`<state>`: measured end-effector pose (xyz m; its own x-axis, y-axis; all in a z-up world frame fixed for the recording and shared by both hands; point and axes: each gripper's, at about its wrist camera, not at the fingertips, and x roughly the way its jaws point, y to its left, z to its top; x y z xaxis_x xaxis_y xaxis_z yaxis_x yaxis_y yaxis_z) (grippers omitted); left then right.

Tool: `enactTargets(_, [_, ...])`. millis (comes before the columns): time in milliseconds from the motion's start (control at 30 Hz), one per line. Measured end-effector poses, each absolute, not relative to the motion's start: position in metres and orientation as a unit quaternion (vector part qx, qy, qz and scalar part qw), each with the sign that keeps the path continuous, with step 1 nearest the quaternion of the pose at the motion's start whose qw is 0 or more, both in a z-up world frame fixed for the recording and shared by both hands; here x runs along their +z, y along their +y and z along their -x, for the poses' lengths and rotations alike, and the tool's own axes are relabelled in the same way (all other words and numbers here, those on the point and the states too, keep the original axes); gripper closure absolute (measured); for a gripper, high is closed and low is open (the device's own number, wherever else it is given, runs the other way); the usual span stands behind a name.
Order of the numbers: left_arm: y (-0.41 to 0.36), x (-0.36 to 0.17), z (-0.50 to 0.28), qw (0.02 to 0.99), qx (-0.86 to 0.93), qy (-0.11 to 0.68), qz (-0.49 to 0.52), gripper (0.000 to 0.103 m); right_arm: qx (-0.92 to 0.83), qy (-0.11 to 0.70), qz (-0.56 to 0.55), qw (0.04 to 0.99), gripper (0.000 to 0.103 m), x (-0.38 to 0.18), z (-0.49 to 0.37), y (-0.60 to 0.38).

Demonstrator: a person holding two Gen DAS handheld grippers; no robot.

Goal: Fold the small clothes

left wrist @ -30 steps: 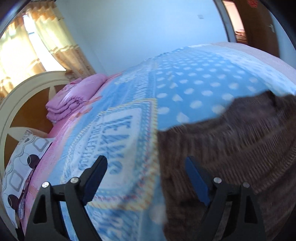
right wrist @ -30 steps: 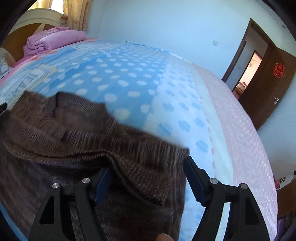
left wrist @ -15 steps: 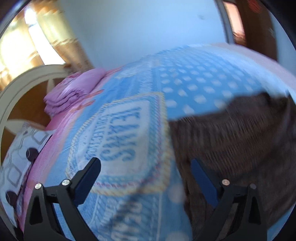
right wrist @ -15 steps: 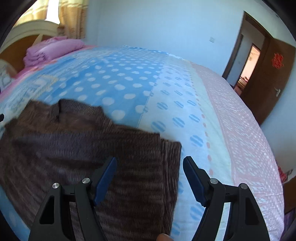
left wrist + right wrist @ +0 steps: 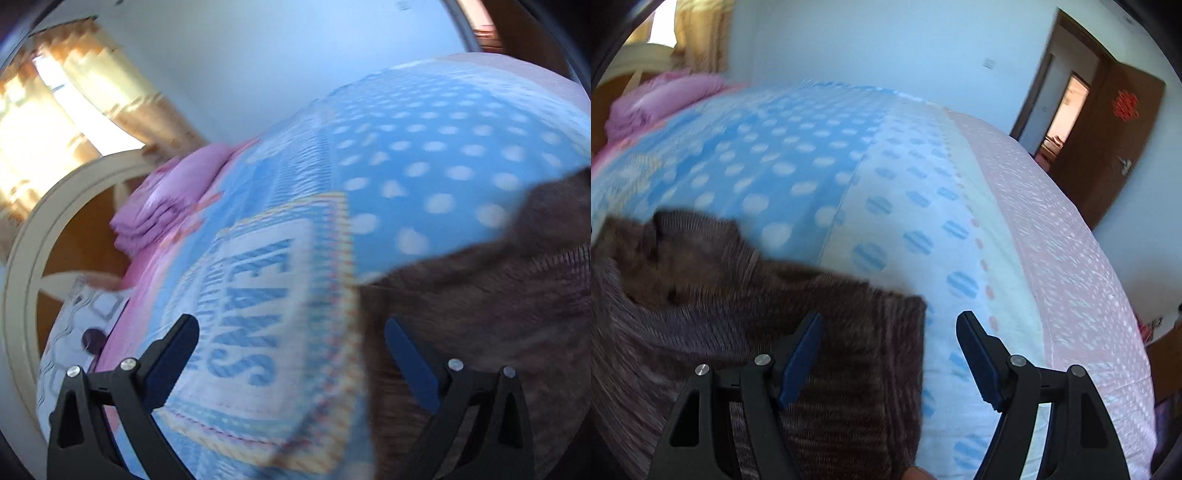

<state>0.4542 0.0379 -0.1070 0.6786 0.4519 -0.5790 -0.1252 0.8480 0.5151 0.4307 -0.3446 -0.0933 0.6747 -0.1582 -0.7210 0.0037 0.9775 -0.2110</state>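
A brown knitted sweater lies spread flat on the blue dotted blanket. In the left wrist view my left gripper hangs open and wide over the sweater's left edge. Its right finger is above the knit and its left finger above the blanket's lettered patch. Nothing is gripped. In the right wrist view the sweater fills the lower left, neck hole toward the far side. My right gripper is open above the sweater's right edge, which runs between the fingers without touching the pads.
The blanket covers a wide bed with a pink strip along its right side. A folded pink quilt and a patterned pillow lie by the cream headboard. A brown door stands open at the right.
The sweater's right edge, bunched up between the right fingers a second ago, now lies flat. The left jaws have widened, and both views have shifted sideways over the garment.
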Motion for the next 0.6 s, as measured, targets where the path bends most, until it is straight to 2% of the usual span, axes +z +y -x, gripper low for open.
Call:
enactTargets(133, [0.065, -0.111, -0.452, 0.881, 0.179, 0.389, -0.204, 0.0, -0.044, 0.397, 0.1, 0.911, 0.028, -0.093, -0.416, -0.356])
enactTargets(300, [0.082, -0.113, -0.41, 0.888, 0.165, 0.392, -0.173, 0.0, -0.023, 0.402, 0.055, 0.914, 0.028, -0.098, -0.394, -0.383])
enactTargets(467, [0.059, -0.113, -0.382, 0.904, 0.126, 0.382, -0.145, 0.0, 0.033, 0.417, 0.014, 0.908, 0.028, -0.101, -0.401, -0.373])
enactTargets(600, [0.038, -0.128, -0.378, 0.901, 0.118, 0.386, -0.159, 0.0, 0.056, 0.435, 0.068, 0.896, 0.028, -0.116, -0.412, -0.337])
